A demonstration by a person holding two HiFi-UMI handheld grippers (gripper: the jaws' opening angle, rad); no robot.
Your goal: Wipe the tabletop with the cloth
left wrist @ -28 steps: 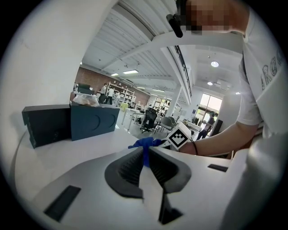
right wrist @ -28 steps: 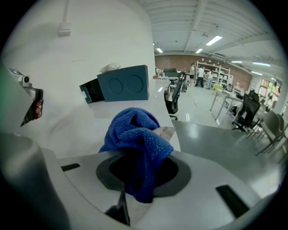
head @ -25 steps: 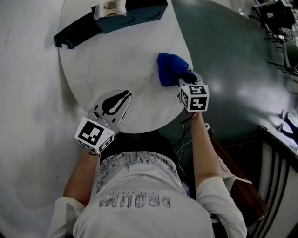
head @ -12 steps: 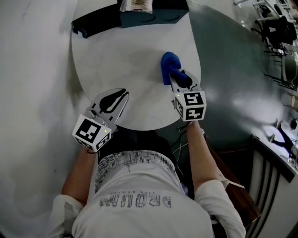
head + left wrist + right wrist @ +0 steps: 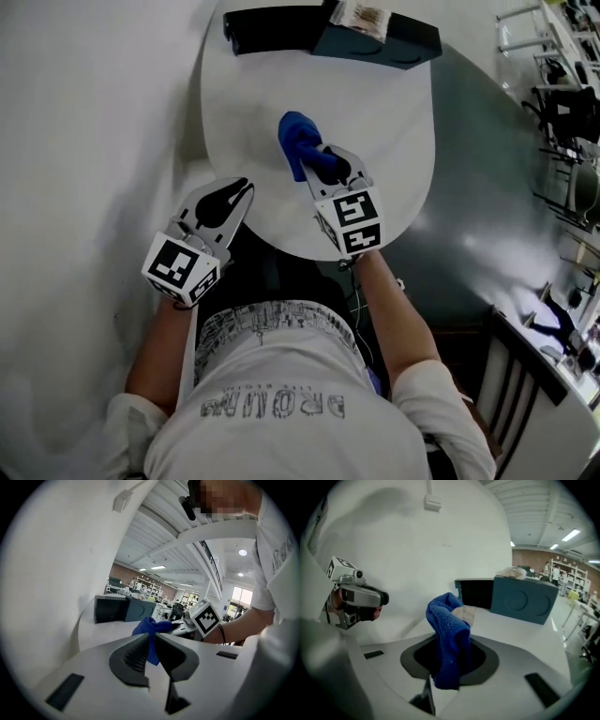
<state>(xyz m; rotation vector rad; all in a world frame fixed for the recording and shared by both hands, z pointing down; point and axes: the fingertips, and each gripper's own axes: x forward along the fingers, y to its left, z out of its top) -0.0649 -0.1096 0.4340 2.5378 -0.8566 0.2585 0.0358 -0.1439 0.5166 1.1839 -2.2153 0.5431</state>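
A round white table (image 5: 394,122) carries a bunched blue cloth (image 5: 297,139) near its middle. My right gripper (image 5: 324,163) is shut on the cloth's near end and holds it down on the tabletop. In the right gripper view the cloth (image 5: 449,630) rises in a fold out of the jaws. My left gripper (image 5: 232,194) hovers at the table's near-left edge, jaws shut with nothing in them, apart from the cloth. In the left gripper view the cloth (image 5: 149,626) shows beyond the thin slit between the jaws.
A black tray (image 5: 272,30) and a teal box (image 5: 384,42) lie along the table's far edge, with a clear packet (image 5: 361,14) on top. Grey-green floor spreads to the right, and a dark railing (image 5: 525,375) stands at the lower right.
My right gripper has dragged the blue cloth leftward from the table's right edge toward its middle. The left gripper has stayed at the near edge.
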